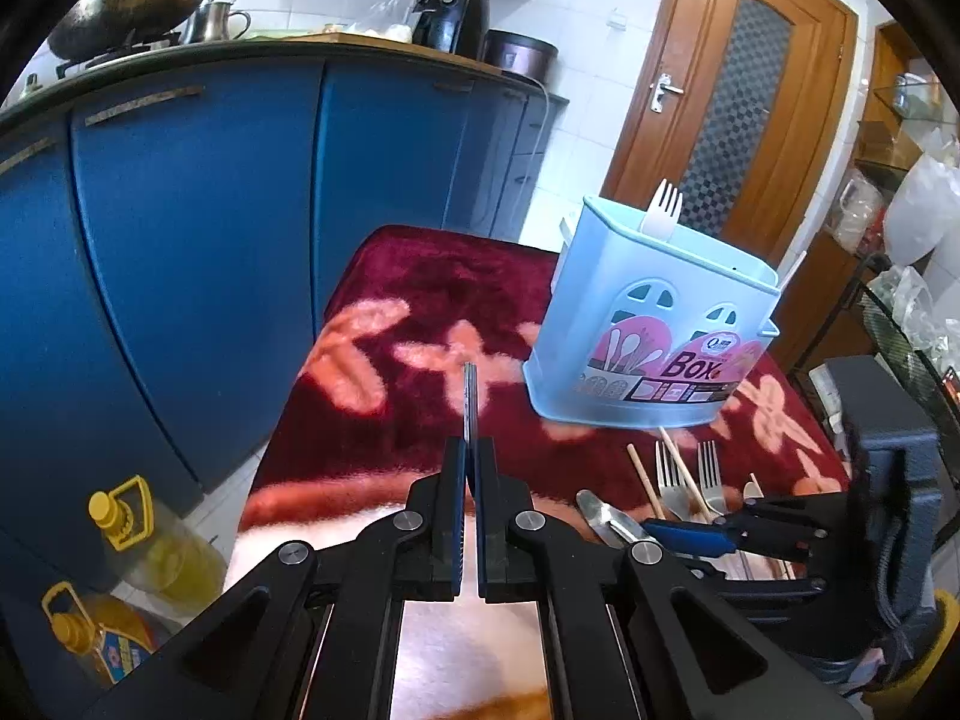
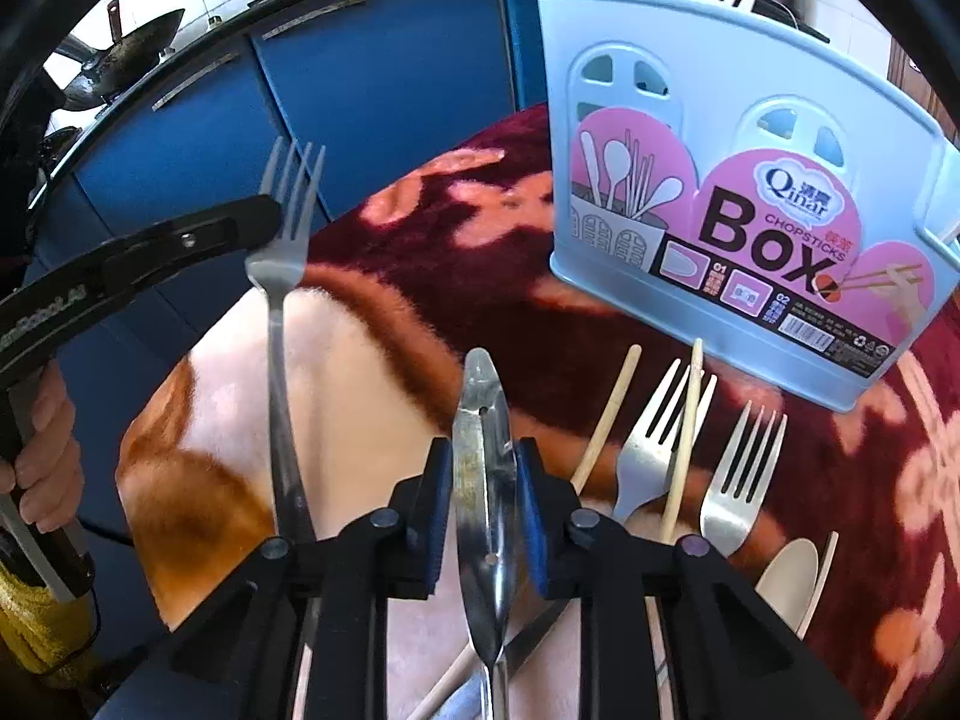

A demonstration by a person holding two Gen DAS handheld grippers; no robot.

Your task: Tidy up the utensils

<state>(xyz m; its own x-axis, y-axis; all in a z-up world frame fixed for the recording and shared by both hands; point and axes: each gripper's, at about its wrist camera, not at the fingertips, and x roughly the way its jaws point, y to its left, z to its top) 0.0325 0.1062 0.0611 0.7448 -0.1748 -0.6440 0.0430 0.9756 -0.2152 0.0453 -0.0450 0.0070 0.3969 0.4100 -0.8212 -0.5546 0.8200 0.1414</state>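
Note:
A light blue chopsticks box (image 1: 654,336) stands on the red flowered cloth, also in the right wrist view (image 2: 738,192), with a white plastic fork (image 1: 662,207) standing in it. My left gripper (image 1: 471,480) is shut on a metal fork (image 2: 282,276), seen edge-on in its own view (image 1: 470,402) and held up above the cloth at left. My right gripper (image 2: 485,474) is shut on a metal spoon (image 2: 483,480). Two metal forks (image 2: 654,450) (image 2: 741,474), wooden chopsticks (image 2: 684,438) and a white plastic spoon (image 2: 789,576) lie on the cloth in front of the box.
The table with the red cloth (image 1: 420,312) stands beside blue kitchen cabinets (image 1: 198,228). Oil bottles (image 1: 150,546) stand on the floor at left. A wooden door (image 1: 732,96) is behind the box. A wire rack with bags (image 1: 912,312) is at right.

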